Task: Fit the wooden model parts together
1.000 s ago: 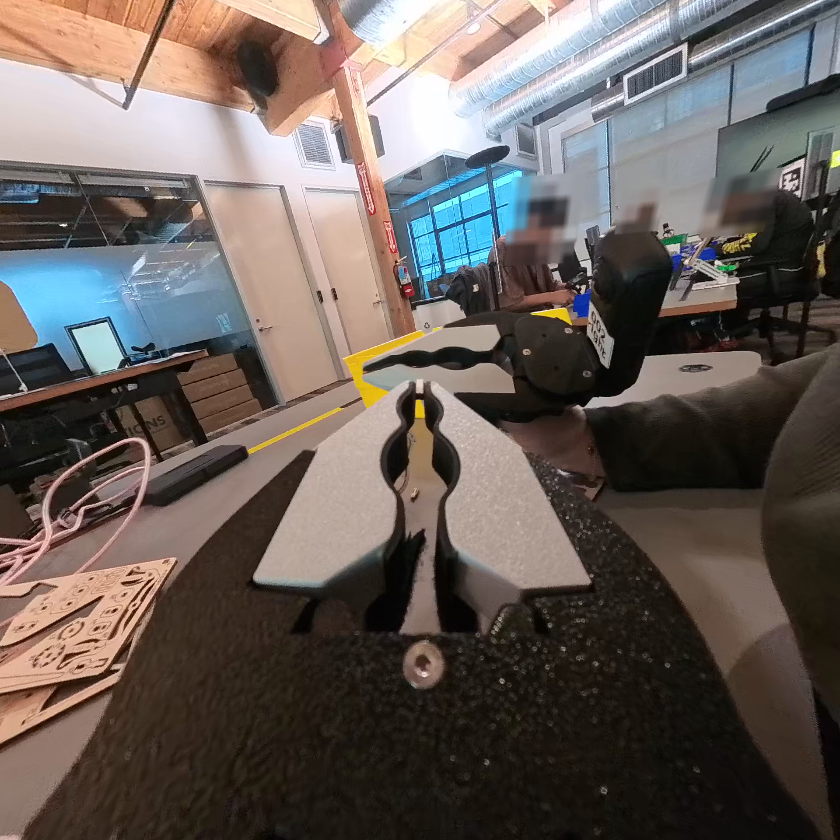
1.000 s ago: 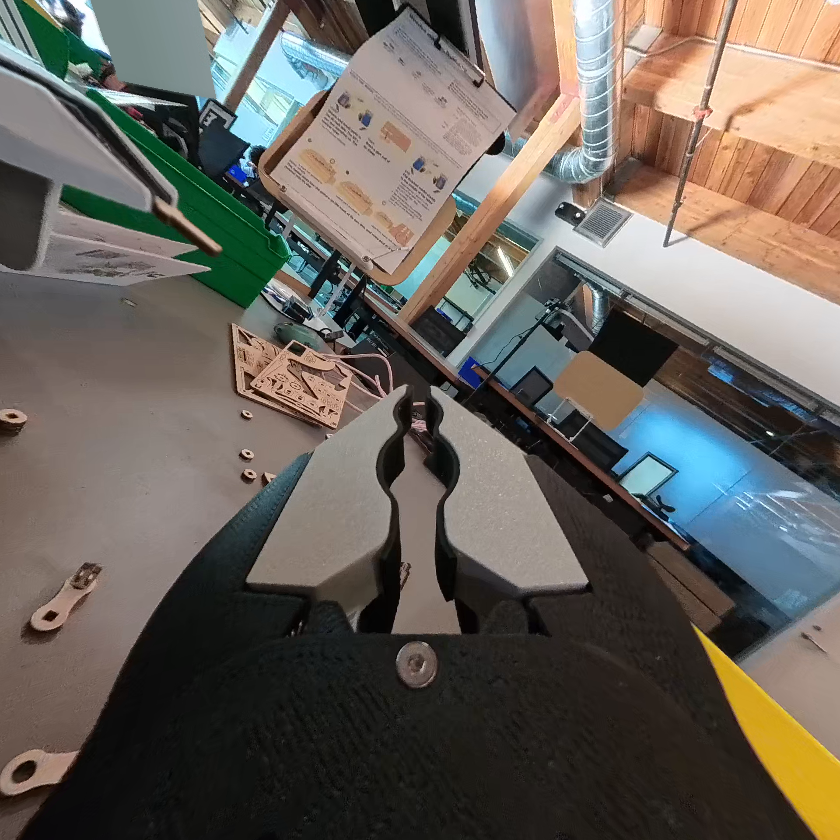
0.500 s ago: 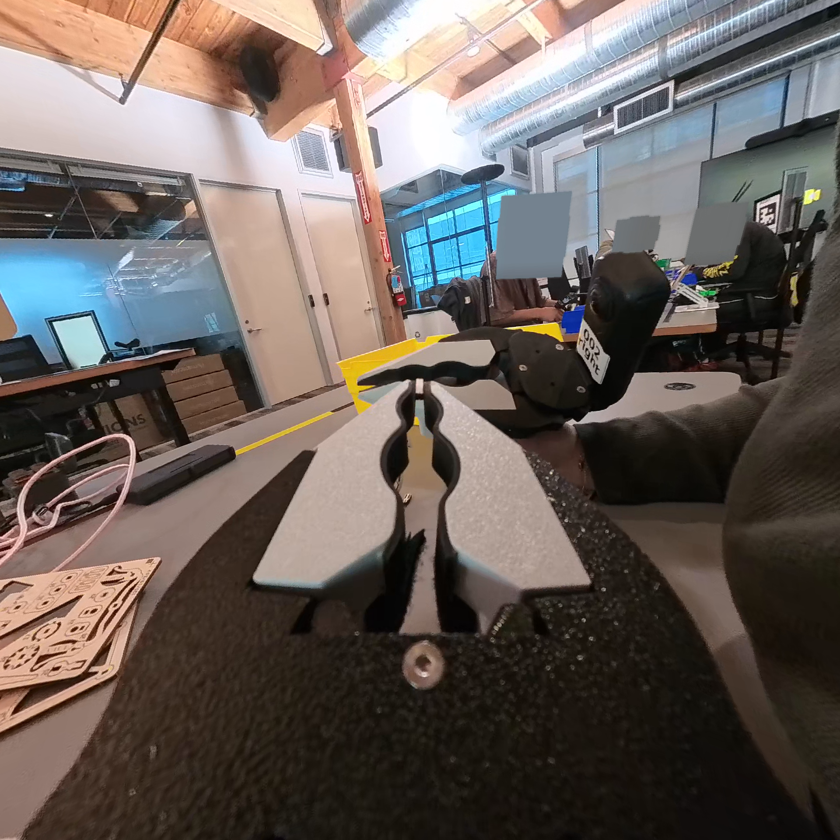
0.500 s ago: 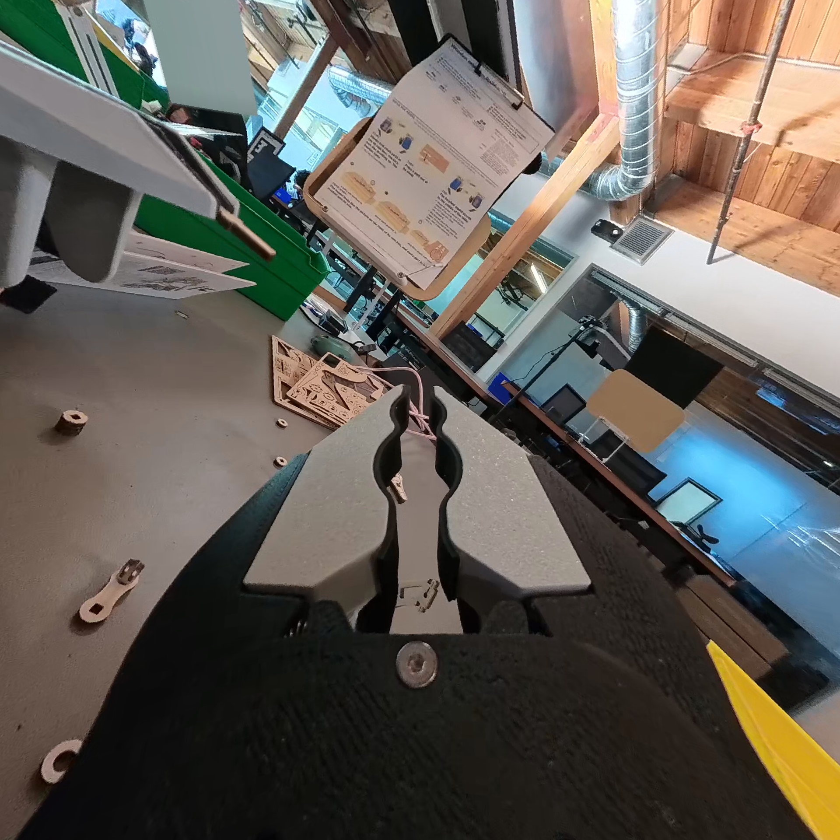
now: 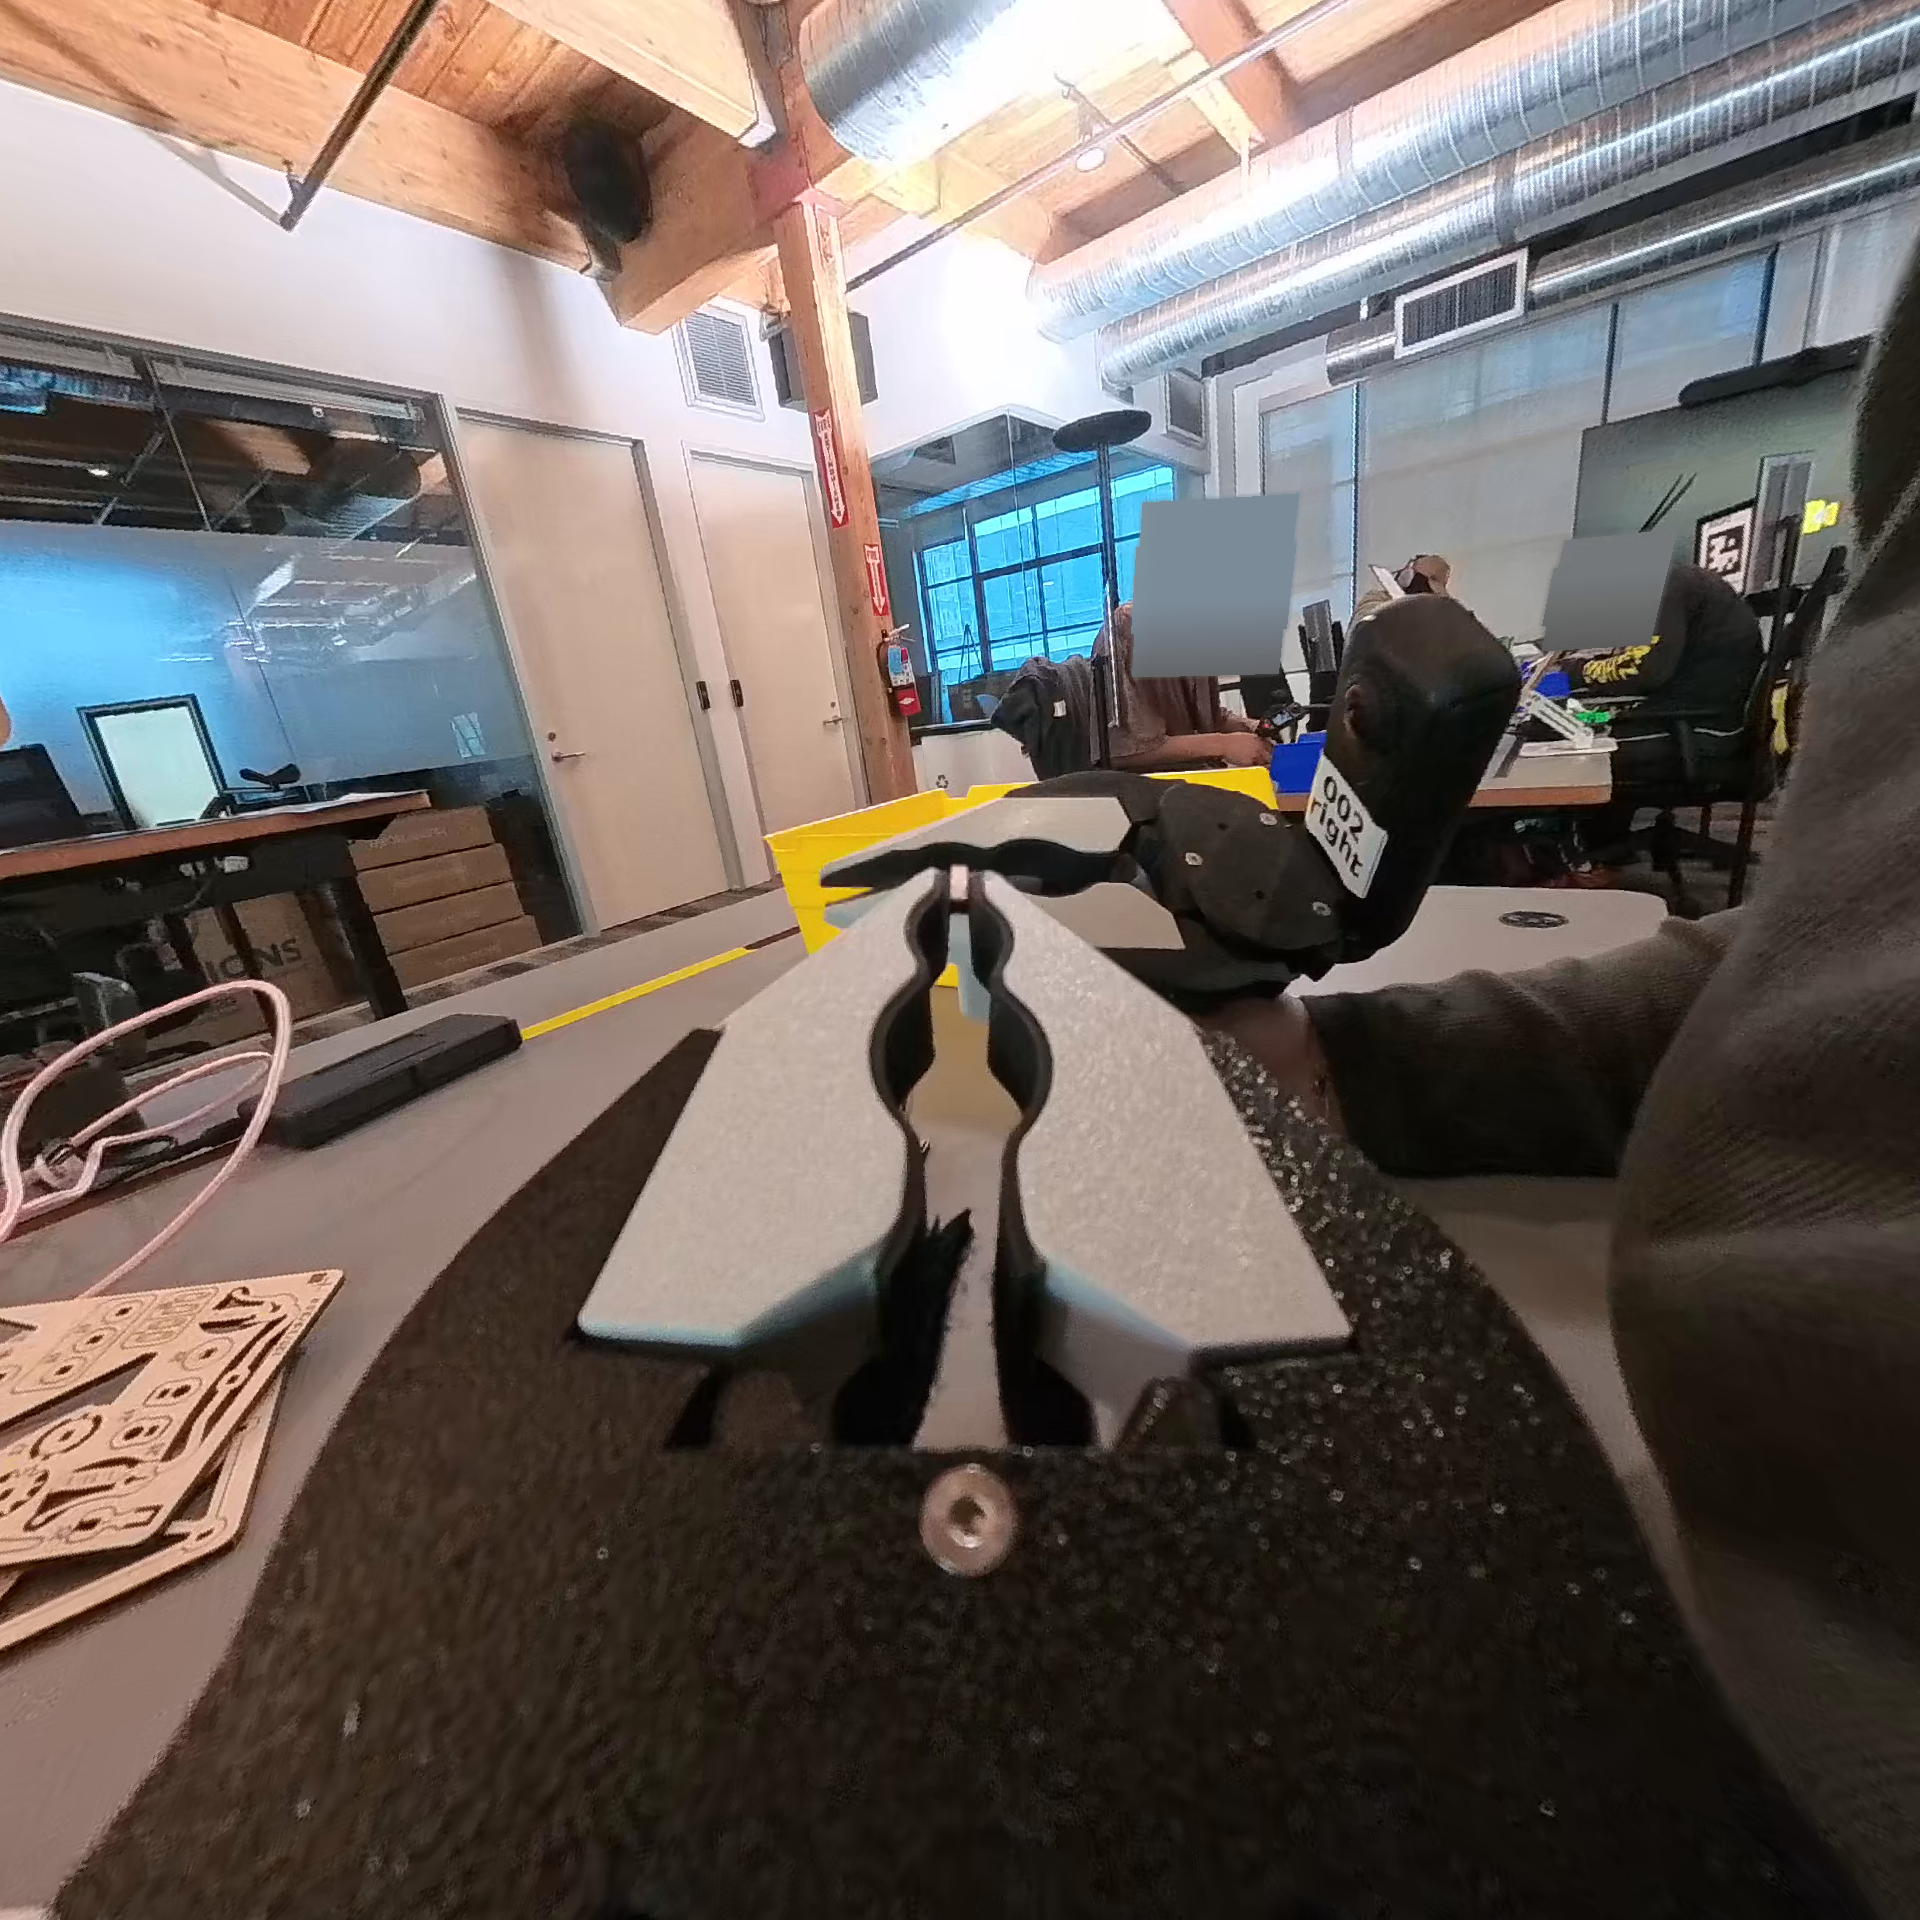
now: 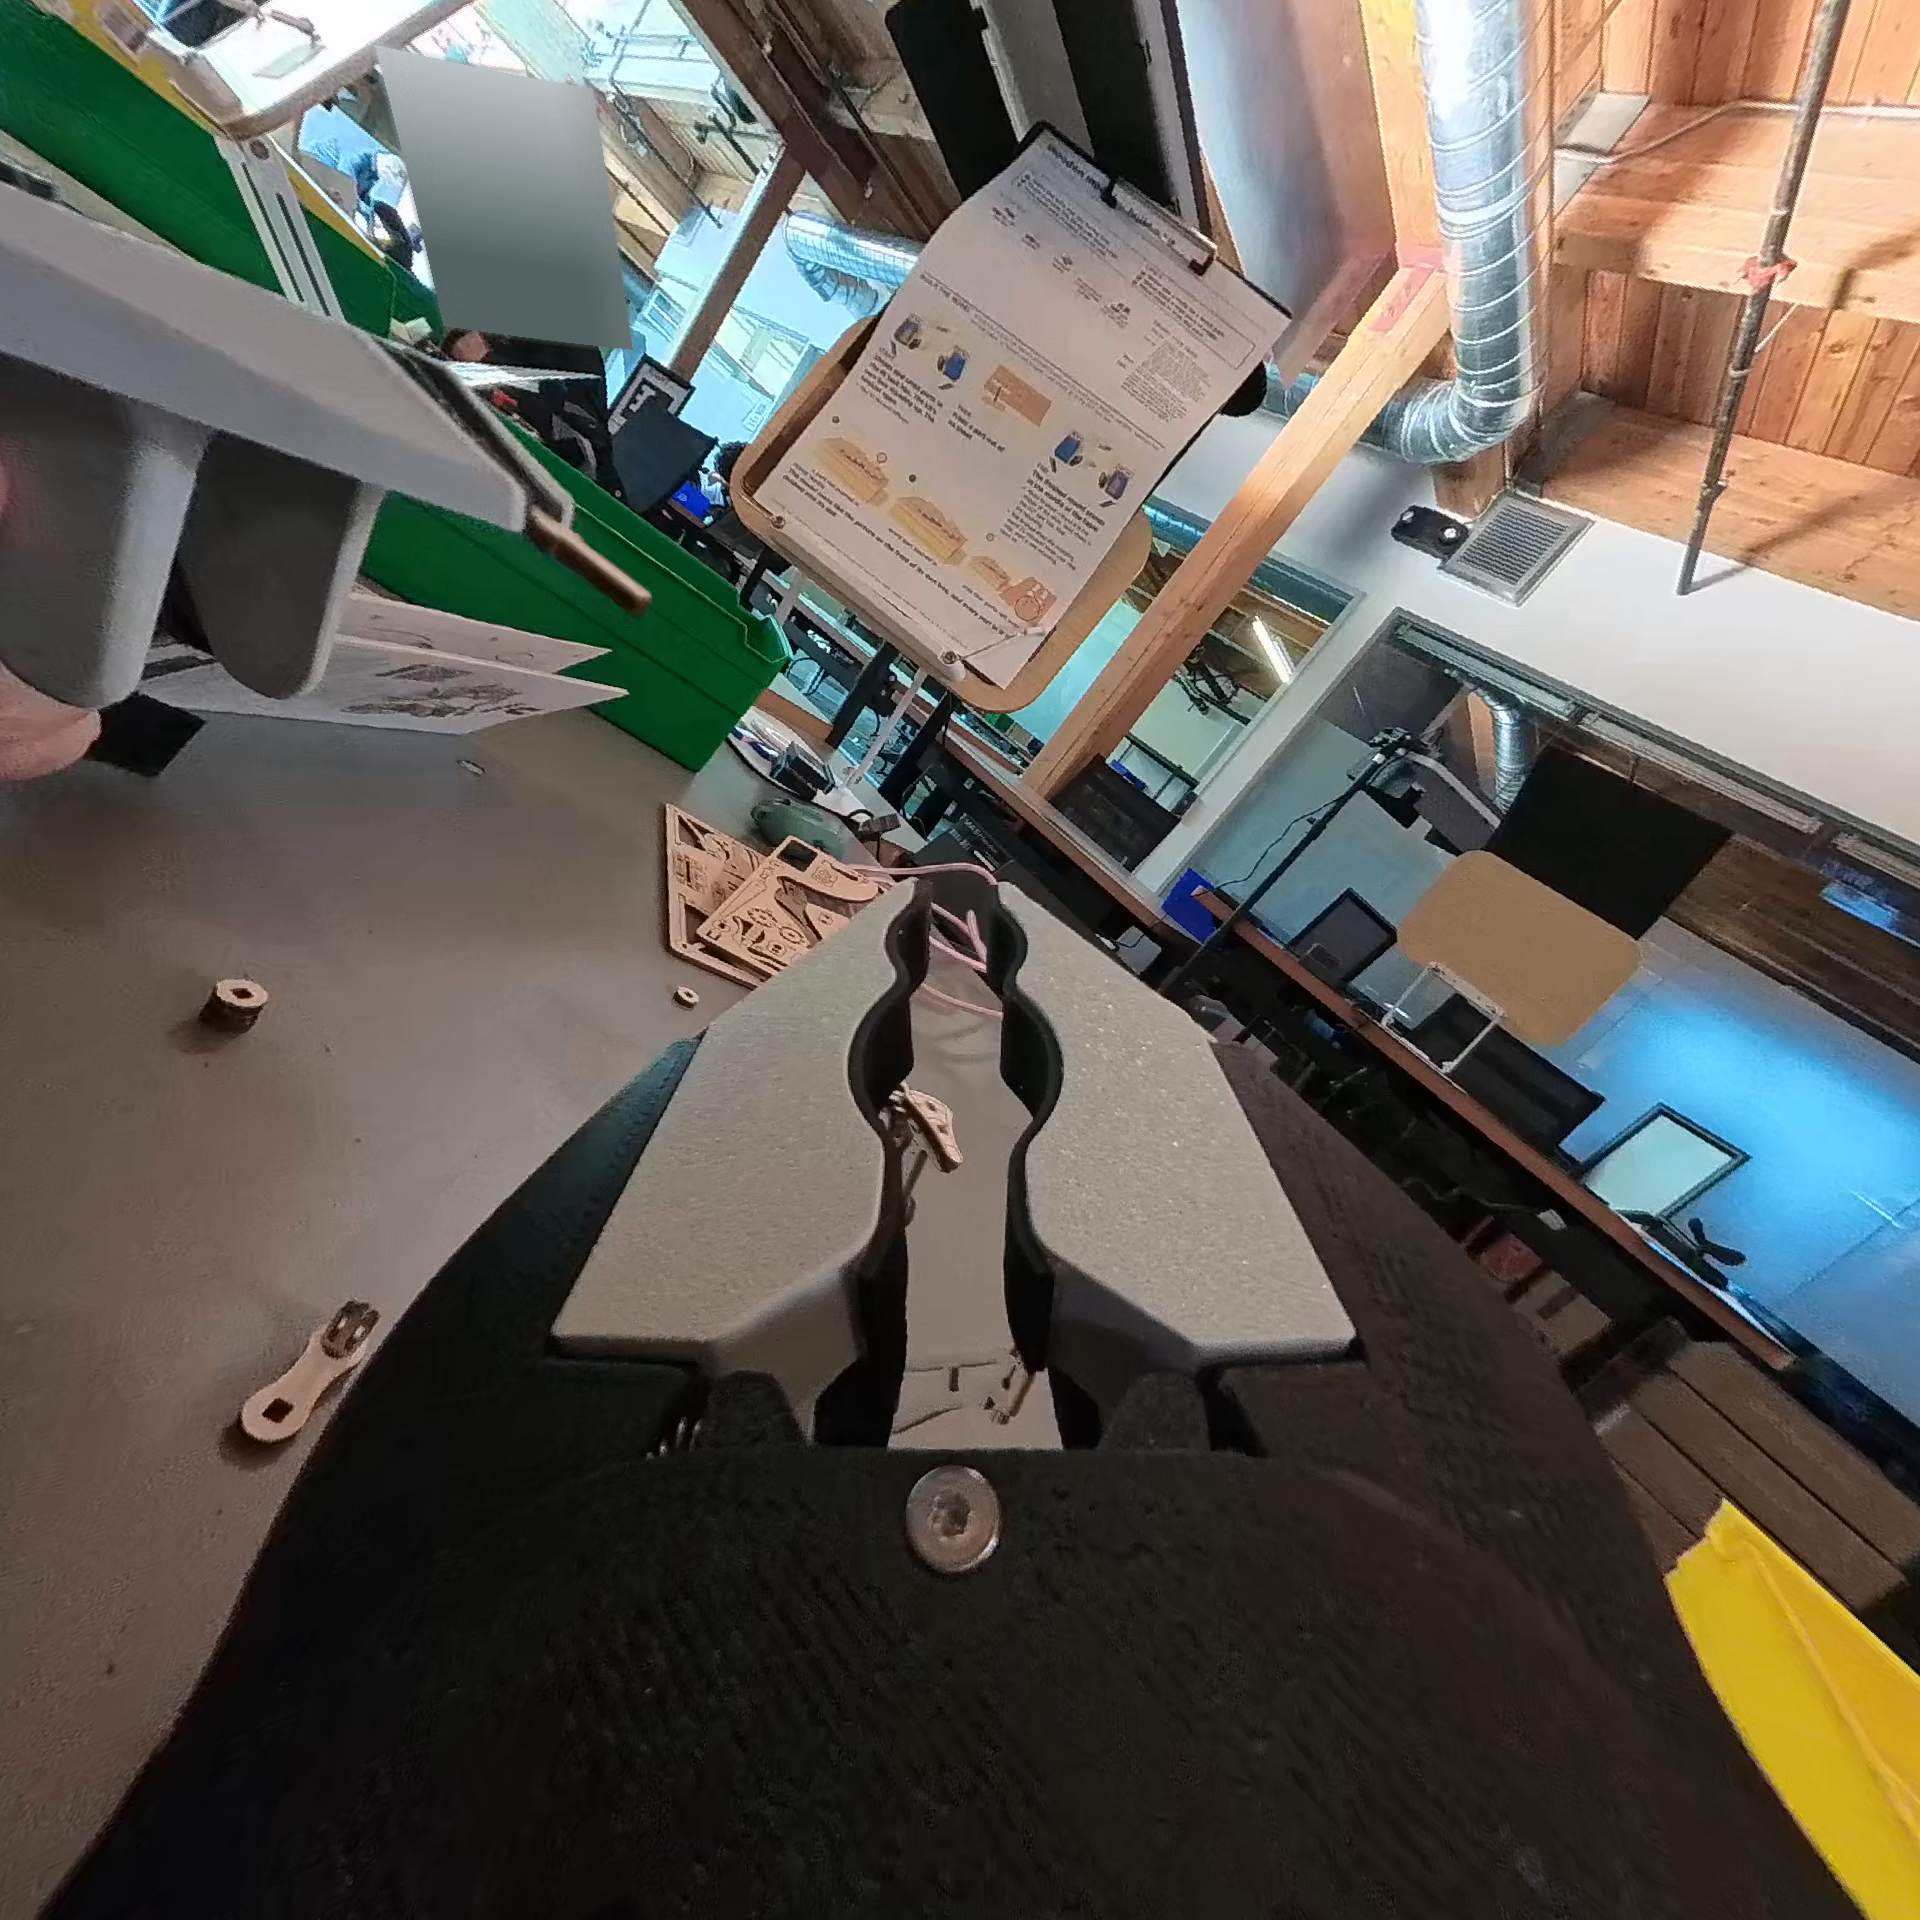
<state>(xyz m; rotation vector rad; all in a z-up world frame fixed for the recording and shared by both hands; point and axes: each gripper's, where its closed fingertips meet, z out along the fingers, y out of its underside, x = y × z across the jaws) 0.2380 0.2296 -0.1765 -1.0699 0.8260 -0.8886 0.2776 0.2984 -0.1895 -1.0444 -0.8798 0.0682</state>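
My left gripper [image 5: 958, 883] is shut on a thin wooden peg. The right wrist view shows the left gripper [image 6: 545, 509] at upper left, with the peg [image 6: 587, 561] sticking out of its tips above the table. My right gripper [image 6: 961, 904] is nearly shut, with a small wooden part [image 6: 925, 1127] caught between its fingers. In the left wrist view the right gripper [image 5: 831, 894] is turned on its side, just beyond my left tips. The peg points at its jaw gap.
Laser-cut wooden sheets [image 5: 125, 1403] [image 6: 769, 914] lie on the grey table. A loose wooden link [image 6: 307, 1371], a small round part [image 6: 234, 1006] and a washer [image 6: 684, 995] lie nearby. A green bin [image 6: 582, 623], a yellow bin [image 5: 873, 862], an instruction sheet on a stand [image 6: 1049, 416], a black case [image 5: 384, 1075] and a pink cable [image 5: 208, 1101] surround the work area.
The two grippers have come closer together. The left gripper with its peg has slid further into the right wrist view. Neither grip has changed.
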